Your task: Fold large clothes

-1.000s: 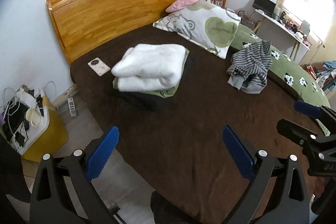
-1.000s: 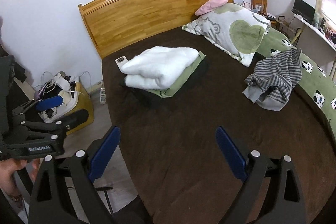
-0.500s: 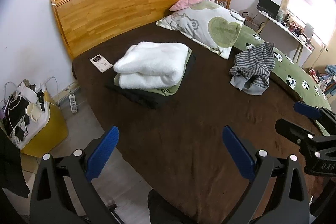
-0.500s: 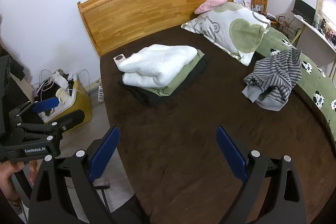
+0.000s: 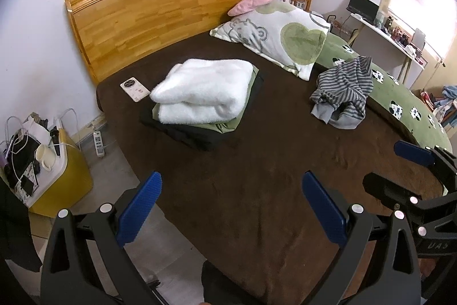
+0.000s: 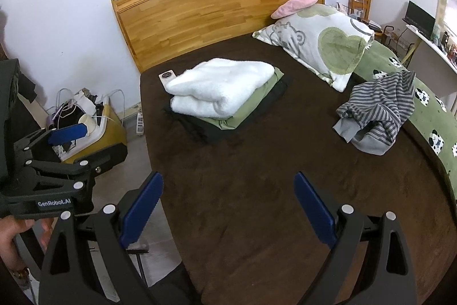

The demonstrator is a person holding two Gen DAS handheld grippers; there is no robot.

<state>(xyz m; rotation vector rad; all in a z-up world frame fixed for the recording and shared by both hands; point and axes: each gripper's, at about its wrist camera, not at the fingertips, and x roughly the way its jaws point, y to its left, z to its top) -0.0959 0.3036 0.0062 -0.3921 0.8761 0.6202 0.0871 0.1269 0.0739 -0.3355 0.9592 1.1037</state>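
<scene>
A crumpled grey striped garment [image 5: 344,92] lies on the right side of the brown bed [image 5: 257,179]; it also shows in the right wrist view [image 6: 380,110]. A stack of folded clothes, white on top [image 5: 202,92], then green and black, sits near the headboard; it shows in the right wrist view too [image 6: 222,92]. My left gripper [image 5: 231,207] is open and empty above the bed's near edge. My right gripper [image 6: 228,207] is open and empty beside it. Each gripper shows in the other's view: the right [image 5: 414,159], the left [image 6: 67,133].
A heart-print pillow [image 5: 280,40] and a pink one [image 5: 252,2] lie by the wooden headboard [image 5: 171,7]. A phone [image 5: 134,90] lies left of the stack. A green panda blanket [image 5: 400,99] covers the right. A yellow box with clutter [image 5: 42,162] stands on the floor at left.
Both grippers have pulled back and risen slightly from the bed, so the stack and striped garment look a little farther. Both stay open.
</scene>
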